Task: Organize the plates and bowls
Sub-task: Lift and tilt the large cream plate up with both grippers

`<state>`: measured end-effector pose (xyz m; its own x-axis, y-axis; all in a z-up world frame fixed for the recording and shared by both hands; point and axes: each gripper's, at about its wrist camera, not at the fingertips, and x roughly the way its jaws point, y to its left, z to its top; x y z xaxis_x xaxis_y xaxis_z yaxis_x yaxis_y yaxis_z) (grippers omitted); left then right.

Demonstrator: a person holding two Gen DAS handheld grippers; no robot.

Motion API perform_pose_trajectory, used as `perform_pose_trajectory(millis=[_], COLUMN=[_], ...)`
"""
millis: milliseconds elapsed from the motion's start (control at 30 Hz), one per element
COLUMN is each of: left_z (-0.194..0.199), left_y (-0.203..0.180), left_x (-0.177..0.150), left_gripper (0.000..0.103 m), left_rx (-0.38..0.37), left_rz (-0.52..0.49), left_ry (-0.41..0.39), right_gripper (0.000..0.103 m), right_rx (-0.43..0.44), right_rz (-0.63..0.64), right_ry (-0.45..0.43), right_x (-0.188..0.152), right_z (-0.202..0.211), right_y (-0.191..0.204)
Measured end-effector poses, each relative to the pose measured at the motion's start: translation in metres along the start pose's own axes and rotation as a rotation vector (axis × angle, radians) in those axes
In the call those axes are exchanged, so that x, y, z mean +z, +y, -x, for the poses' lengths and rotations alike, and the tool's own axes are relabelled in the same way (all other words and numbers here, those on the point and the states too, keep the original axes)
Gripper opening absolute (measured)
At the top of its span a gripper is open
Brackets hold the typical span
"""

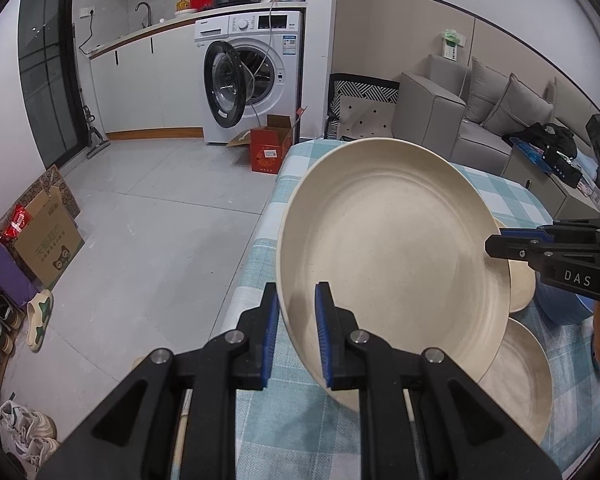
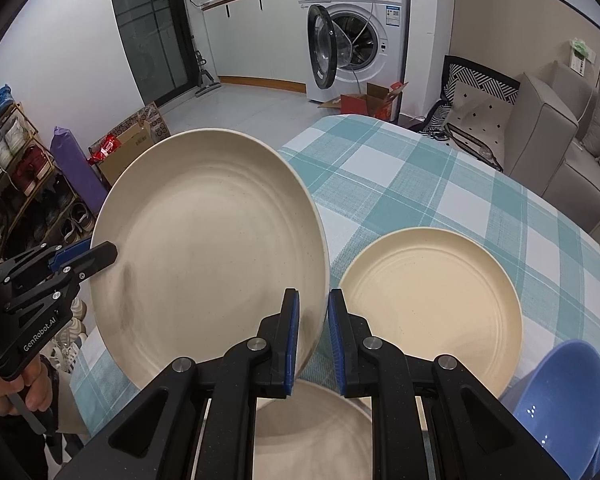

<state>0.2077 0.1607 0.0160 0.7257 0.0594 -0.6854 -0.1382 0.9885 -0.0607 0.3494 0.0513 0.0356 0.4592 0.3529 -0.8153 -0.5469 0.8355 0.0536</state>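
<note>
A large cream plate (image 1: pixel 392 248) is held tilted above the checked table, gripped on two sides. My left gripper (image 1: pixel 298 332) is shut on its near-left rim. My right gripper (image 2: pixel 314 336) is shut on its right rim; it shows at the right of the left wrist view (image 1: pixel 490 246). The same plate fills the left of the right wrist view (image 2: pixel 208 248), with the left gripper (image 2: pixel 108 254) at its left edge. A smaller cream plate (image 2: pixel 432 312) lies flat on the table. Another large cream plate (image 2: pixel 312 432) lies below the held one. A blue bowl (image 2: pixel 560 400) stands at the right.
The table with the teal checked cloth (image 2: pixel 400 184) runs toward a grey sofa (image 1: pixel 440 116). A washing machine (image 1: pixel 256 68) with its door open, a red carton (image 1: pixel 270 148) and cardboard boxes (image 1: pixel 48 240) stand on the tiled floor at the left.
</note>
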Motion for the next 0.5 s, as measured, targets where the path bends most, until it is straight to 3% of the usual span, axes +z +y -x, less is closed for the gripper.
perform_pose_trajectory(millis=[500], left_z=[0.02], left_y=[-0.032], left_x=[-0.012], left_gripper=[0.016], left_rx=[-0.064], left_rz=[-0.062], left_ry=[-0.002], right_gripper=[0.015], right_rx=[-0.056], right_rz=[-0.045], right_ry=[0.025], right_x=[-0.041], right_z=[0.04], right_y=[-0.013])
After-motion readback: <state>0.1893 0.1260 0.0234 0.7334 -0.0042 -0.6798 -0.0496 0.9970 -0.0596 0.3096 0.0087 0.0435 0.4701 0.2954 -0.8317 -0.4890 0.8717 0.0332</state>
